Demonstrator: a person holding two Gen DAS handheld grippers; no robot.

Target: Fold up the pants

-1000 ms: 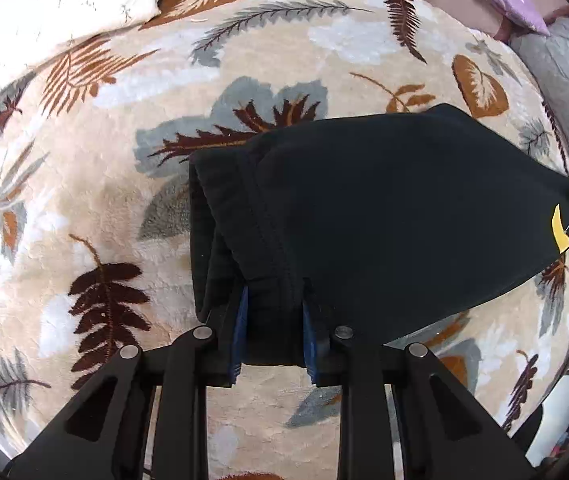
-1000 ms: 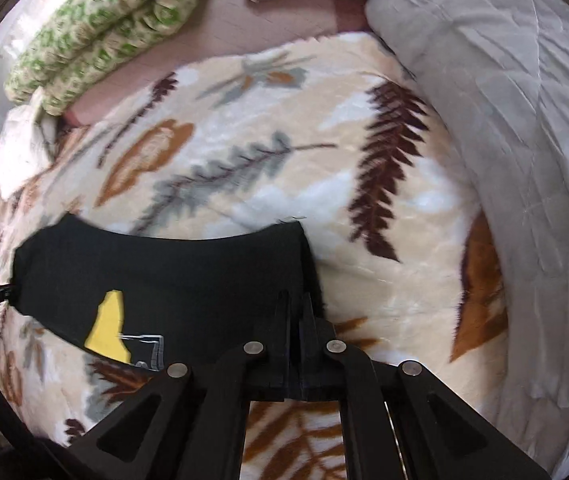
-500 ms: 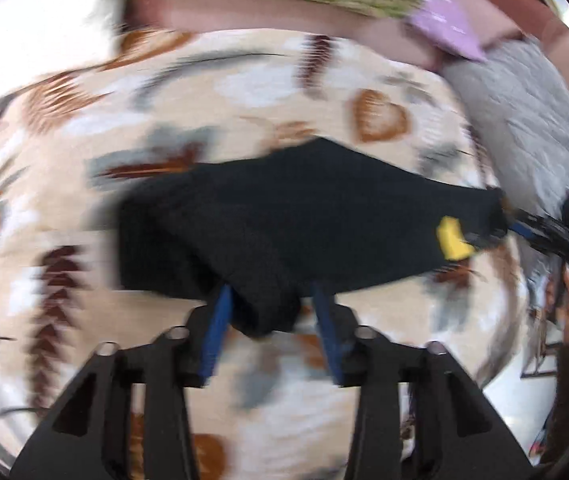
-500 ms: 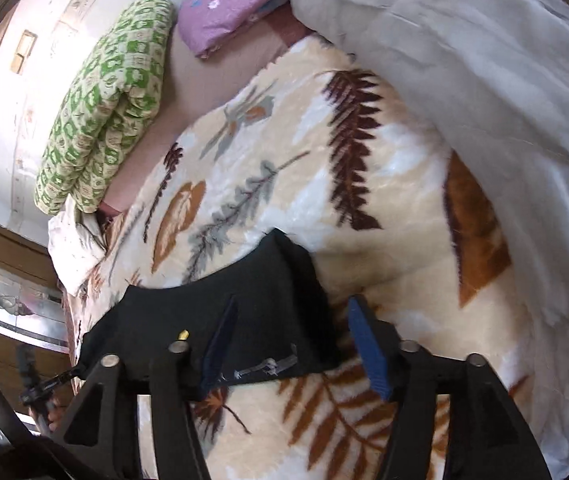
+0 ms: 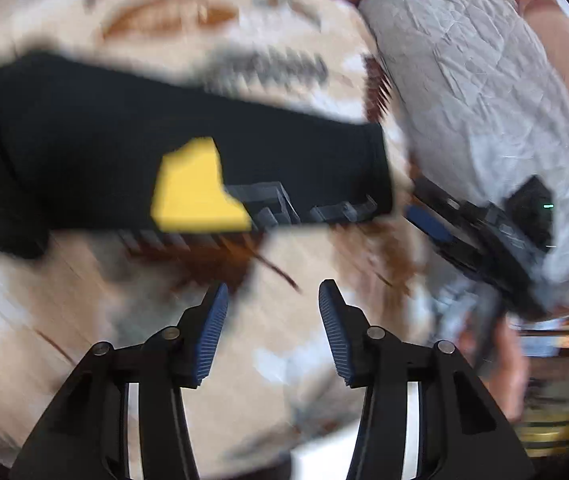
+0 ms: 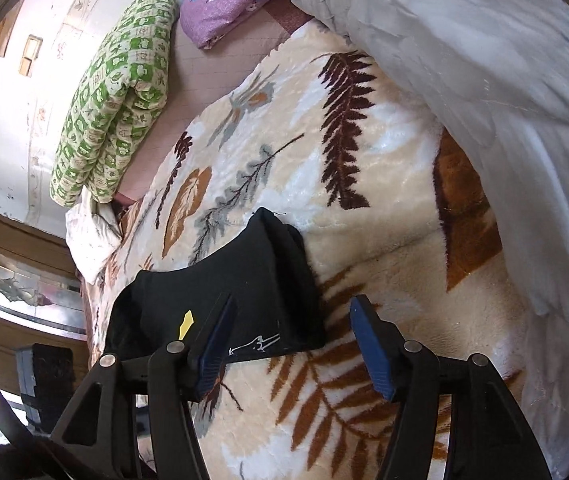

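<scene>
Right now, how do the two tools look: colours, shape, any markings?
Both look alike. The left tool and right tool have black angular linkage arms with silver round pivot pins. Each finger carries a blue ribbed pad. No cables or markings are visible.

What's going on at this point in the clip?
A person with a handheld gripper in each hand is folding black pants on a leaf-print blanket spread over a bed. At this moment the pants lie folded into a compact bundle, yellow patch facing up. Both the left gripper and the right gripper have their jaws open and hold nothing. The left view is motion-blurred, so that hand appears to be moving.
</scene>
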